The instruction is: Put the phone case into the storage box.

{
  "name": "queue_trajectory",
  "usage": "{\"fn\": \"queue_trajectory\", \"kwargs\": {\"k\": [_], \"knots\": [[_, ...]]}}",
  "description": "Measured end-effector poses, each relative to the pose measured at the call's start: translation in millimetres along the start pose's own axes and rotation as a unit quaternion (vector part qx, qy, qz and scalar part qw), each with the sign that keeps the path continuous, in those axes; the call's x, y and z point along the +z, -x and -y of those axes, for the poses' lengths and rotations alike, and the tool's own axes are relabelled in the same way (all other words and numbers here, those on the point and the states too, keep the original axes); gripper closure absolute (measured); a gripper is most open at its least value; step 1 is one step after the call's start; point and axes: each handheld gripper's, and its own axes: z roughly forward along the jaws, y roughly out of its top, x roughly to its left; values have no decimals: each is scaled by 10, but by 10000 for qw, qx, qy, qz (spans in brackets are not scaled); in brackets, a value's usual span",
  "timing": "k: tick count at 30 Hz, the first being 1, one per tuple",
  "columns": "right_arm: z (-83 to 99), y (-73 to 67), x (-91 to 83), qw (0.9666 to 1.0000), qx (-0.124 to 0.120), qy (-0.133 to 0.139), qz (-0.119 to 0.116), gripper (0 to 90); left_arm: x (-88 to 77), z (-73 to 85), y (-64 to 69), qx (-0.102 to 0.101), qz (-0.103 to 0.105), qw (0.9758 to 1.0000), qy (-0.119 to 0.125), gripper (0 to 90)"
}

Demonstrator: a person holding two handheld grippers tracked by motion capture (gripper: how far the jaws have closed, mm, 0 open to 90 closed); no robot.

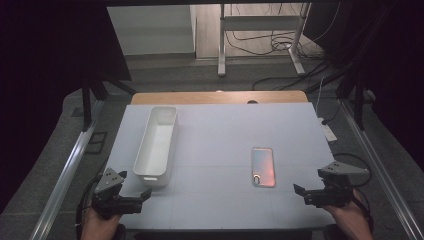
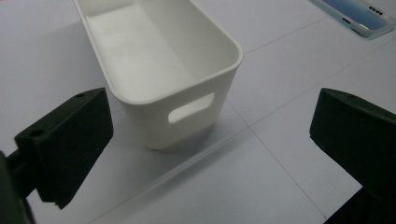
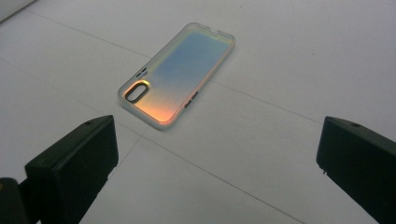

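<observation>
An iridescent phone case (image 1: 263, 166) lies flat on the white table (image 1: 220, 130), right of centre. It shows up close as the phone case (image 3: 176, 74), ahead of my right gripper (image 3: 217, 163), whose jaws stand wide apart with nothing between them. A long white bin (image 1: 156, 145) stands empty on the left; its near end with a handle slot is the bin (image 2: 187, 112) just ahead of my left gripper (image 2: 210, 154), also open and empty. Low at the front edge sit the left gripper (image 1: 142, 196) and the right gripper (image 1: 302, 192), each held by a hand.
A metal rail (image 1: 65, 175) runs along the table's left side and another rail (image 1: 385, 175) along the right. Behind the table are a wooden board edge (image 1: 220, 97), a metal stand (image 1: 260, 30) and loose cables (image 1: 280, 42) on the floor.
</observation>
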Motion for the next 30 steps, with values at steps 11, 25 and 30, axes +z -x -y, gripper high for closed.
{"fn": "queue_trajectory", "kwargs": {"k": [11, 25, 30], "knots": [[-25, -3, 43, 9999, -16, -95, -43, 0, -41, 33, -32, -143, 56, 9998, 82, 5], [-47, -2, 83, 9996, -59, -249, -114, 0, -53, 43, -35, -145, 104, 9998, 91, 8], [-58, -17, 98, 9993, -122, -305, -150, 0, -55, 47, -44, -184, 122, 9997, 96, 8]]}}
